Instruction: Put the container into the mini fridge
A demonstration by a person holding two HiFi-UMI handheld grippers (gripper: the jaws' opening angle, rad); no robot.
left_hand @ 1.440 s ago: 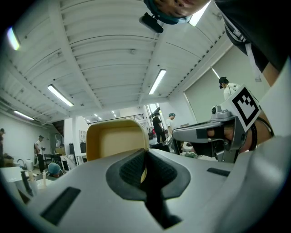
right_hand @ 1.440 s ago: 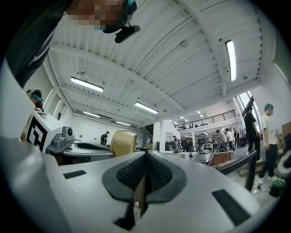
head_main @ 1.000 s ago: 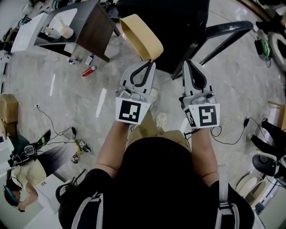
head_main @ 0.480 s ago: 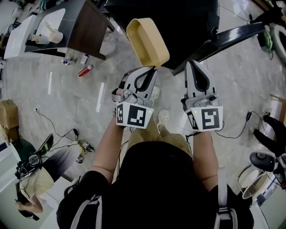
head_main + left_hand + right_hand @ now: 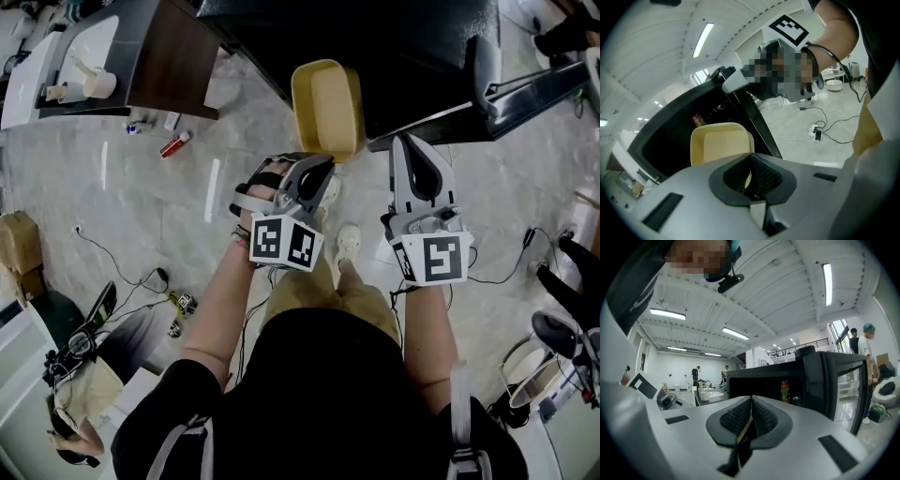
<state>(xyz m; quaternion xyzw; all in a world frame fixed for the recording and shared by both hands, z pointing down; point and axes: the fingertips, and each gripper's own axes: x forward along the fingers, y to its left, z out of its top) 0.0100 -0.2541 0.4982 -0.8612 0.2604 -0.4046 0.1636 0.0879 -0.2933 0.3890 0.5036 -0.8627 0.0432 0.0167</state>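
Moved since 1 s ago: fridge fills more of the head view's top edge. The container has swung round square to it and now overlaps its dark mouth. Container lies at 12 o'clock from the left tool, long axis 12–6, fridge interior just beyond. Left tool is clamped on the container's near rim. Right tool is closed on nothing, at 3 o'clock of the left. Judgement: left arm pushes straight ahead.
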